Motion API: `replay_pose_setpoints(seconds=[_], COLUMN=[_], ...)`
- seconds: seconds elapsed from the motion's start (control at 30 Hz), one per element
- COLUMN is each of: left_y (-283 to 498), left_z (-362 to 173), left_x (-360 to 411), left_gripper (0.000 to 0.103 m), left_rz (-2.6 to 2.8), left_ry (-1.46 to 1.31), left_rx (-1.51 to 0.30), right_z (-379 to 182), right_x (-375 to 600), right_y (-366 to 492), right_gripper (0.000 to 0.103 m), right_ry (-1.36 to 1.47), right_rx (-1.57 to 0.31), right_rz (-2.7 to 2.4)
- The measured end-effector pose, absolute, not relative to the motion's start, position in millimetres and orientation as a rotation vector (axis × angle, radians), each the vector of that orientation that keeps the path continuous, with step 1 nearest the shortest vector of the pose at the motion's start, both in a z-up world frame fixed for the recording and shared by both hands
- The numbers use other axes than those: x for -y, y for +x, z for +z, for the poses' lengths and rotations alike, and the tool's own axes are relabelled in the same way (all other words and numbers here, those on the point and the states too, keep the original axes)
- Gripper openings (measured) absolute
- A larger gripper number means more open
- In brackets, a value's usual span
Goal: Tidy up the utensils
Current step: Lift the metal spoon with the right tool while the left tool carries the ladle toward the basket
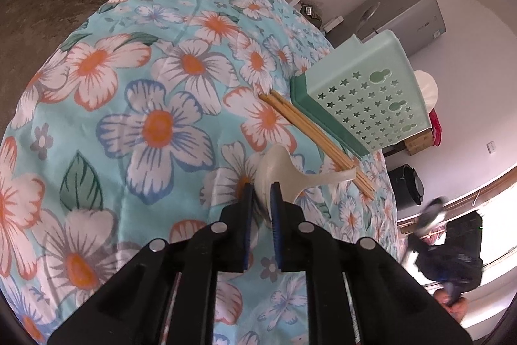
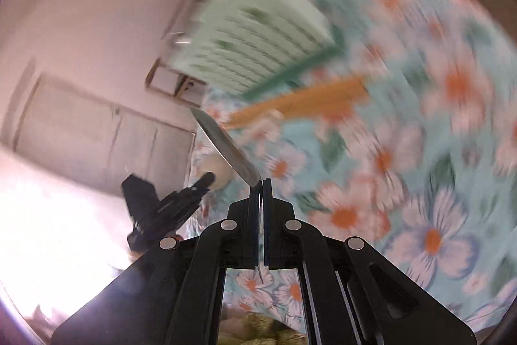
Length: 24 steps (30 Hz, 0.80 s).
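The right hand-held gripper [image 2: 261,181] clenches a bare knife [image 2: 226,144] aloft near the green basket [image 2: 258,31], where a slip is likely; the left hand-held gripper [image 1: 261,188] grasps the spoon [image 1: 281,173] on the bench [image 1: 135,105].

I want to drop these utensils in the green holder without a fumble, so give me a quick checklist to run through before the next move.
1. Left claw grips the white spoon bowl: ok, pads on both sides.
2. Right claw shut on the knife: ok, blade sticks out forward.
3. Green utensil holder upright on the floral tablecloth: ok.
4. Holder opening clear: cannot tell, top not visible.
5. Chopsticks out of the way: not ok, spoon handle rests across them.
6. Right view sharp enough to aim: not ok, blurred.
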<state>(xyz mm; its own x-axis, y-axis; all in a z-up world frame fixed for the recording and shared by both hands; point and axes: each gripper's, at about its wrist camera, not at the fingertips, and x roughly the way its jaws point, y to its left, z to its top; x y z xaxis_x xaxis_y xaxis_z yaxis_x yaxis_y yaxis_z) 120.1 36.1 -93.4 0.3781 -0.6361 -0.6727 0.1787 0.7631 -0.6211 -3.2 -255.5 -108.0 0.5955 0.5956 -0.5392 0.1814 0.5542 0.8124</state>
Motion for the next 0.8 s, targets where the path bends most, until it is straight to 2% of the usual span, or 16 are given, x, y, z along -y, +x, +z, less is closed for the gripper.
replay_pose_setpoints(seconds=[0.07,0.13,0.2,0.3,0.6,0.8], left_y=[119.4,118.9,119.0,120.2,120.1,120.1], left_z=[-93.9,-93.7,-93.5,-93.0,-91.1,-91.2], left_x=[-36.2,-35.5,-35.1,-32.4,-28.2,-22.4], left_gripper=[0.012,0.013,0.014,0.016,0.017,0.017], left_rz=[-0.543,-0.538,-0.537,-0.533,-0.514,-0.493], left_ry=[-0.492,-0.48,-0.473,-0.462,-0.423,-0.408], left_rx=[-1.068,-1.072,-1.074,-1.076,-1.086,-1.097], right_z=[-124.4,-128.2,-122.0,-108.6,-118.6,-127.9], right_x=[257.3,257.7,258.1,262.9,306.2,304.1], right_y=[-1.7,-2.2,-6.0,-12.0,-14.6,4.4], right_gripper=[0.003,0.011,0.032,0.05,0.049,0.034], right_ry=[1.018,0.994,0.947,0.873,0.871,0.85], right_rx=[-0.956,-0.975,-0.959,-0.935,-0.904,-0.909], right_rz=[0.263,0.227,0.212,0.182,0.106,0.132])
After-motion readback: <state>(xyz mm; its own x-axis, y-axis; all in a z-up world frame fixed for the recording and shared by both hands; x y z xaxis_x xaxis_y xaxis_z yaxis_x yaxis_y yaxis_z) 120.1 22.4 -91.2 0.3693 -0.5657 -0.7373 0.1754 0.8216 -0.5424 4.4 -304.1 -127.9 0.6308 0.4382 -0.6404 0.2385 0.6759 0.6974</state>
